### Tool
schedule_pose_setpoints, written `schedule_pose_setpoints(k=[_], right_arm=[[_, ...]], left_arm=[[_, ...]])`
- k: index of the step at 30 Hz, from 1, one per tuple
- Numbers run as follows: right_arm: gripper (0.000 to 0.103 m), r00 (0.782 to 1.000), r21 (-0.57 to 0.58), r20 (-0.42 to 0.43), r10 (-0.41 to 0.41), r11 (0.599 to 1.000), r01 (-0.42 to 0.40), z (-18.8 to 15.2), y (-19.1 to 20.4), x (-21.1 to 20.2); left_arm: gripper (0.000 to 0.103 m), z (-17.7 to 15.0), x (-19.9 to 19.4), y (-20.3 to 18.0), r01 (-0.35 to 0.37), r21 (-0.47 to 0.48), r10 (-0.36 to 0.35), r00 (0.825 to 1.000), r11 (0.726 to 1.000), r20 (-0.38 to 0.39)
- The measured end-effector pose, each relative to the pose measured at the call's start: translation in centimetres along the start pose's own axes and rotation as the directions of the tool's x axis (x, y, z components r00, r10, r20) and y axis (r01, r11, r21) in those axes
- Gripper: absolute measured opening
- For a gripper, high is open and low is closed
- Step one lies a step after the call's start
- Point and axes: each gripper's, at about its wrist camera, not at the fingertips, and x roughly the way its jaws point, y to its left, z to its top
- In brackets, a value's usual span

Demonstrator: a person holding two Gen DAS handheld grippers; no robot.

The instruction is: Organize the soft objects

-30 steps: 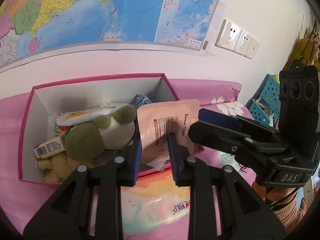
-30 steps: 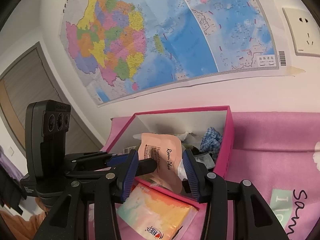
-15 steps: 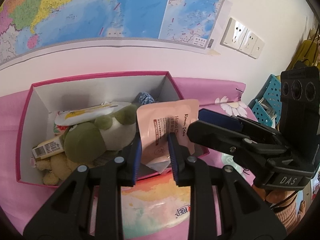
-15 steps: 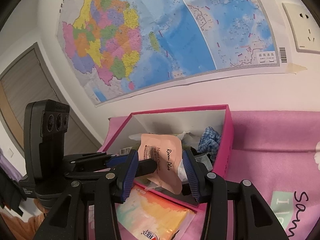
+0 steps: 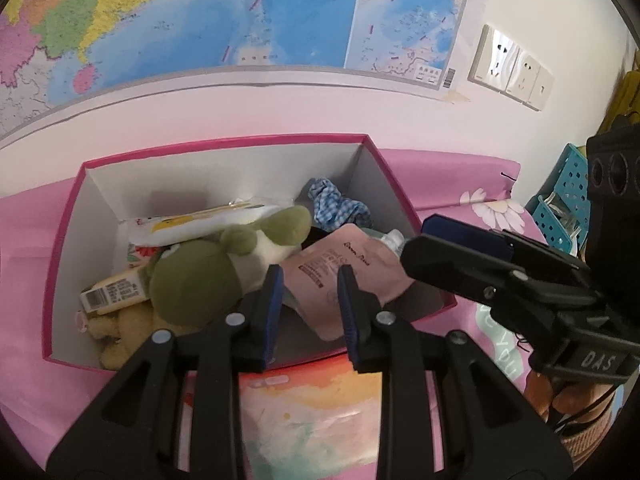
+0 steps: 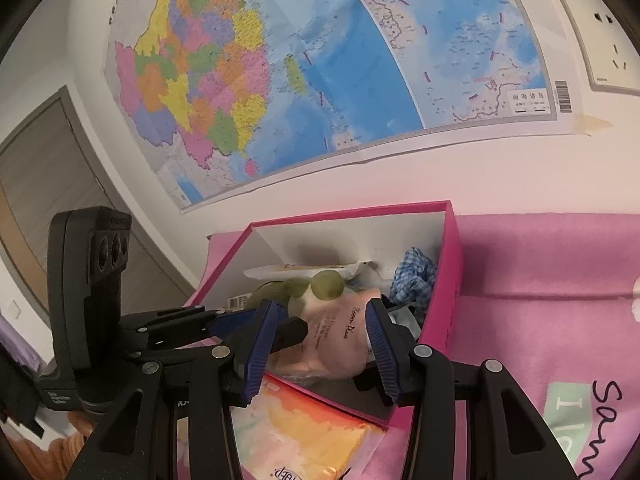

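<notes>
A pink-rimmed box point(image 5: 224, 145) stands on the pink cloth, also in the right wrist view point(image 6: 452, 280). It holds a green plush frog point(image 5: 208, 268), a yellow plush point(image 5: 116, 332), a checked blue cloth point(image 5: 336, 206) and flat packets. A pink pouch point(image 5: 340, 276) lies tilted inside the box at its right front, also in the right wrist view point(image 6: 340, 340). My left gripper point(image 5: 308, 312) is open over it, jaws apart from the pouch. My right gripper point(image 6: 324, 344) is open above the box's front right corner.
A colourful flat packet point(image 5: 312, 412) lies on the cloth in front of the box. A world map and wall sockets point(image 5: 512, 68) hang behind. A turquoise basket point(image 5: 568, 196) stands at the right. A door is at the left in the right wrist view.
The pink pouch left my left gripper's jaws and fell flat into the box. The left jaws have opened. Both grippers moved a little lower toward the box.
</notes>
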Motion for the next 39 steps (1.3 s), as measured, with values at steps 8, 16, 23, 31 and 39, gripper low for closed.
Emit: schedule_pose_setpoints(k=[8, 16, 23, 31, 39], right_arm=[[0.051, 0.999, -0.031, 0.007, -0.033, 0.999, 0.033, -1.4, 0.8, -1.2], [0.085, 0.991, -0.144, 0.072, -0.112, 0.982, 0.121, -4.8, 3.9, -3.9], [0.102, 0.963, -0.184, 0.119, -0.24, 0.948, 0.259, -9.5, 6.5, -5.3], [0.102, 0.95, -0.214, 0.111, -0.291, 0.927, 0.309, -13.9, 9.3, -4.9], [0.102, 0.961, -0.213, 0.055, -0.273, 0.937, 0.278, -15.5, 10.3, -4.0]], left_arm=[[0.062, -2.1, -3.5, -0.1, -0.013, 0.023, 0.01, 0.995, 1.0, 0.104], [0.095, -7.0, -8.6, -0.5, -0.107, 0.02, 0.1, 0.97, 0.994, 0.223], [0.103, -11.4, -10.4, 0.2, -0.192, -0.036, 0.195, 0.957, 0.981, 0.214], [0.103, -14.9, -10.3, 1.9, -0.261, -0.116, 0.274, 0.955, 0.958, 0.114], [0.103, -16.7, -10.3, 2.7, -0.33, -0.118, 0.34, 0.938, 0.936, 0.072]])
